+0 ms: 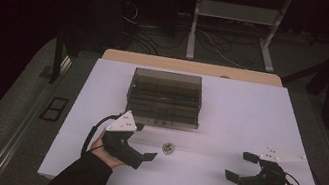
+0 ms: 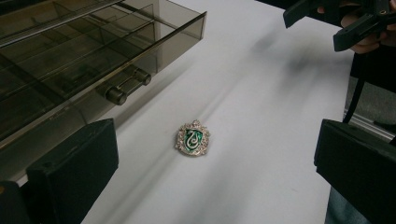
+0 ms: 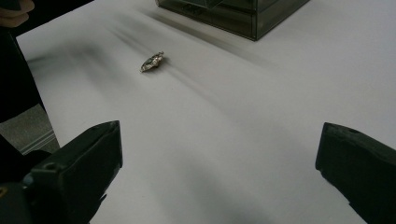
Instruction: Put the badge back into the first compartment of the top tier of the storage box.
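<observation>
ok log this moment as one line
left gripper: open, near small green-and-silver crest badge | right gripper: open, apart | badge: flat on white table before smoky clear plastic drawer box

Small silver-edged green crest badge (image 2: 192, 137), lying flat, face up, on white table, near smoky box front

green crest badge (image 2: 192, 138) with a curled snake-like emblem, no readable words or numbers anywhere

Left gripper (image 1: 144, 142), lower left of centre in high view: jaws spread wide, pointing right. Right gripper (image 1: 240, 167), lower right: jaws wide apart, pointing left. Both hand-held, low in frame.
</observation>
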The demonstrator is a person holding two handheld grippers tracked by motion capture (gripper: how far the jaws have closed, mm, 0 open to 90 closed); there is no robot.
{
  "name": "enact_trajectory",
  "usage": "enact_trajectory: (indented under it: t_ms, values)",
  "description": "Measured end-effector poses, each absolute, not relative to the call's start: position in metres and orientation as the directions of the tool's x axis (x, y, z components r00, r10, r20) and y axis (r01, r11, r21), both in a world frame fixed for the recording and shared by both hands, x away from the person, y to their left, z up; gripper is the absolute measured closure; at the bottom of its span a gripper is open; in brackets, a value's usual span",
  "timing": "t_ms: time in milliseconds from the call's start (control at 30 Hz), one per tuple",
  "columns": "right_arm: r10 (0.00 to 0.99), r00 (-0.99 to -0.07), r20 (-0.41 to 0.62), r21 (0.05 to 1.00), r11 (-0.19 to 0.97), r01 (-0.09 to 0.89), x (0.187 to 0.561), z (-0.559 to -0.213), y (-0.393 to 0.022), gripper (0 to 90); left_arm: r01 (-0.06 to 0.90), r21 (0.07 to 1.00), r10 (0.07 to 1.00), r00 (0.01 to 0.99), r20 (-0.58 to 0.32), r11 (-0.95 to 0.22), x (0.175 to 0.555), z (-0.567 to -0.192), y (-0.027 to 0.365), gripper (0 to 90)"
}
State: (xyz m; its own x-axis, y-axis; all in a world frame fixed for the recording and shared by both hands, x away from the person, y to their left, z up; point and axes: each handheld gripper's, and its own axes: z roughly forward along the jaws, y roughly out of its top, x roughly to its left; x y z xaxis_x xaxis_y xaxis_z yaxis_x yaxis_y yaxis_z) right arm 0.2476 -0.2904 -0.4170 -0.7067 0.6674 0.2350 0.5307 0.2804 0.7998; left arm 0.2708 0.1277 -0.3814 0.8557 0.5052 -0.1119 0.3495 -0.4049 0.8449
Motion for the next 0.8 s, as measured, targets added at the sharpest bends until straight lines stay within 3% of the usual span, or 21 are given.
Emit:
enact_trajectory:
  t_ms: [800]
  values:
    - [0.666,-0.709,0.231,0.799,0.286,0.529,0.248,-0.417,-0.29,0.4,0.365,0.785,0.452,0.883,-0.122,-0.501,0.285,-0.393,0.09,0.0]
